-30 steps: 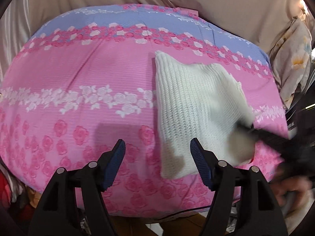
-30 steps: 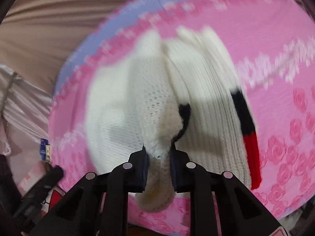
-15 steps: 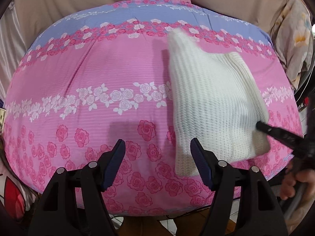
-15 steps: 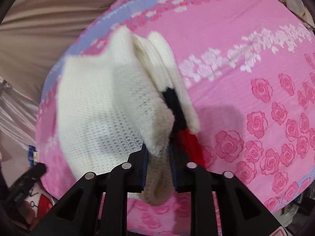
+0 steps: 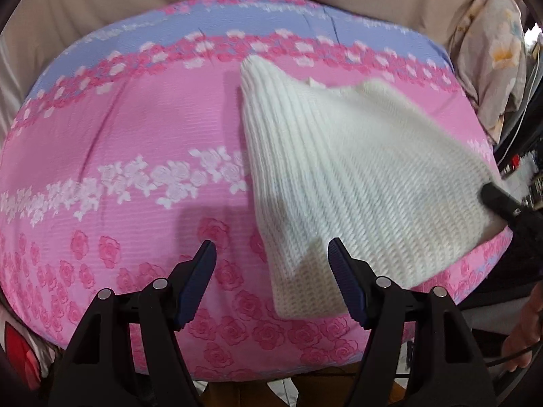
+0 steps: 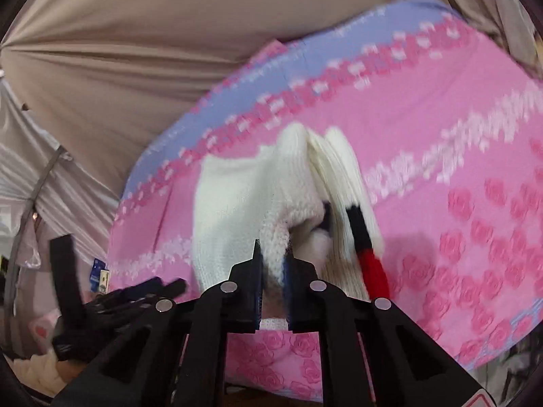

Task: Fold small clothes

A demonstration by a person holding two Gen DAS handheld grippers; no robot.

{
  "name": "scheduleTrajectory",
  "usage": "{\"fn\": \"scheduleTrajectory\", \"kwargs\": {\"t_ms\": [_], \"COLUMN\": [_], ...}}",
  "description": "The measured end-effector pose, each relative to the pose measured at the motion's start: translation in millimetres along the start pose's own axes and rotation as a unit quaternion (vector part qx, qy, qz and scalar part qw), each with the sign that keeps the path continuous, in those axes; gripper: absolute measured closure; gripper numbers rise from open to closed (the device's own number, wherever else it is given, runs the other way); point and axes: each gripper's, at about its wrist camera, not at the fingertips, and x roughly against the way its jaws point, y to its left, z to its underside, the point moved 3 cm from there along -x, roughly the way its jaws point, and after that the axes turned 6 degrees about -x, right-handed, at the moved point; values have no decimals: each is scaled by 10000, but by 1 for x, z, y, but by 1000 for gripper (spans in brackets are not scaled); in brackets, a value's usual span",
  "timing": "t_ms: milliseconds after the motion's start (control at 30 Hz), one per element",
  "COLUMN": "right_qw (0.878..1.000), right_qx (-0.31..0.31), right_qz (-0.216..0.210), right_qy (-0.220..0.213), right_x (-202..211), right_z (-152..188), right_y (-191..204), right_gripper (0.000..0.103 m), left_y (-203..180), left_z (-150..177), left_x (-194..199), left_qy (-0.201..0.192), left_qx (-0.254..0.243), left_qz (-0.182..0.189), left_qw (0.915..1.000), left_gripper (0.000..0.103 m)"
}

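My right tool (image 6: pixel 273 264) is closing, its two pads pinched on a bunched edge of the white knit sweater (image 5: pixel 356 176), which runs up and away from the jaws in a raised fold. Just right of that fold, in the right wrist view, a black and red band (image 6: pixel 368 251) on the knit lies along the sweater's edge. My left tool (image 5: pixel 271 268) is released, its blue pads spread wide and nothing between them; it hangs above the near left corner of the sweater, and I cannot tell from here whether the right pad brushes the knit. The sweater lies on the right half of the pink floral cover (image 5: pixel 118 142), its ribbed part reaching toward the far side where the cover turns to a lilac band (image 5: pixel 237 23). At the sweater's right edge, in the left wrist view, the dark tip of my other tool meets the cloth. Beyond the cover hangs a beige curtain (image 6: pixel 135 51).
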Motion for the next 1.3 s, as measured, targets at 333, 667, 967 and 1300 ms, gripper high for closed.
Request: {"fn": "scheduleTrajectory", "kwargs": {"t_ms": [333, 667, 967, 1300], "right_qw": [9954, 9907, 9873, 9924], "right_qx": [-186, 354, 351, 152], "right_qz": [833, 1062, 1312, 979], "right_qy": [439, 770, 826, 722], "right_x": [-35, -98, -103, -81], "right_z": [11, -34, -10, -7], "right_y": [-40, -5, -46, -31], "right_gripper": [78, 86, 87, 60], "left_y": [7, 9, 6, -20], "left_z": [-2, -37, -32, -23], "left_x": [-12, -6, -8, -17], "left_qy": [95, -163, -116, 29], "left_qx": [268, 260, 296, -50], "left_qz": [-47, -272, -319, -260], "left_qw": [9996, 9992, 9990, 9996], "left_gripper": [37, 37, 37, 37]}}
